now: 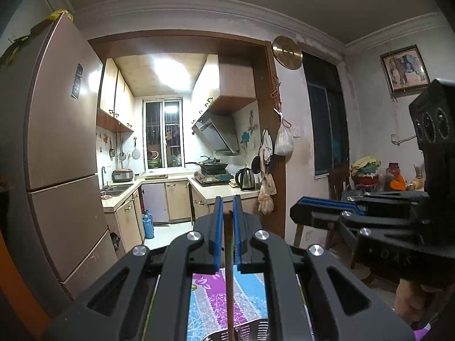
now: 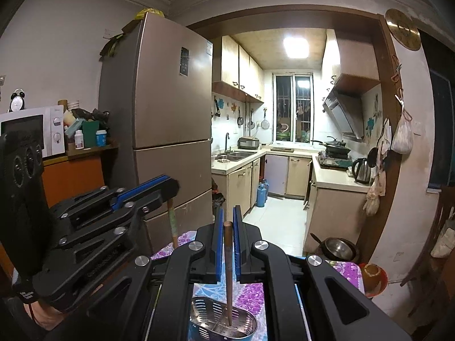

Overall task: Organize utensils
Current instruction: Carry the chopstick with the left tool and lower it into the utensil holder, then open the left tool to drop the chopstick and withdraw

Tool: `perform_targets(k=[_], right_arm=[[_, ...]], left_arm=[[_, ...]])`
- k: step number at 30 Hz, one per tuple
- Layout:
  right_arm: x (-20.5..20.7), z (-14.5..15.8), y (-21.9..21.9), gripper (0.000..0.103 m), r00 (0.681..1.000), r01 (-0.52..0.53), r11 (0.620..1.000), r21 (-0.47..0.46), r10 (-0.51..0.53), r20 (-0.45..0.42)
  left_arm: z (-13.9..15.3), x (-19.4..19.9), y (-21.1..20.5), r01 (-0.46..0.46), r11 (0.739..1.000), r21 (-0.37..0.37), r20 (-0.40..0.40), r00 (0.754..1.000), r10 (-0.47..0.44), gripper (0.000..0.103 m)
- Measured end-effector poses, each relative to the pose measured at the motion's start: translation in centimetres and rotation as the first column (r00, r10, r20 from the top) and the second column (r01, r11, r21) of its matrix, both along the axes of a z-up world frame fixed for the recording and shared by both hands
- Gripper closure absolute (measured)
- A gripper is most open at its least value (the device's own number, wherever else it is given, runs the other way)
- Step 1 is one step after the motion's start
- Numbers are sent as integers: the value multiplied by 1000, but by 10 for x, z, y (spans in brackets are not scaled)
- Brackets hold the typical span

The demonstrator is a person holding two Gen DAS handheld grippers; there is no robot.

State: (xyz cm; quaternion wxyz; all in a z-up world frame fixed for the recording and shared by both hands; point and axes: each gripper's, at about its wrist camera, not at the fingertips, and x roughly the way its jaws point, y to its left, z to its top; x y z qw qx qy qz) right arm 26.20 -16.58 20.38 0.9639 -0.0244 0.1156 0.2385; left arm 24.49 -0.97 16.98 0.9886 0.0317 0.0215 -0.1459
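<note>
Two chopsticks [image 2: 228, 270] hang upright, one clamped in each claw [image 2: 227, 227].

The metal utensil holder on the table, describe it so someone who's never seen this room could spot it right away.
Start at the table with the purple and blue flowered cloth, right below the right claw. The utensil holder is the shiny slotted metal basket there with a divider inside. It is the only perforated container on the cloth, and the brown chopstick held by that claw dips into it.
</note>
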Motion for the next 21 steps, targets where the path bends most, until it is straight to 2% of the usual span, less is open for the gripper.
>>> perform_targets(k=[11,17,21], right_arm=[[45,-61,-5,95,994,15,1000,5,-14,-111],[58,-77,-2,95,990,20,1000,9,-18,-142],[63,-81,-1,95,988,26,1000,10,-24,-153]], left_arm=[[-61,46,-1,-8,1000,-4,-119,993,8,98],[-76,50,5,-22,1000,-6,-161,987,20,98],[-76,51,8,-30,1000,-8,-170,985,28,97]])
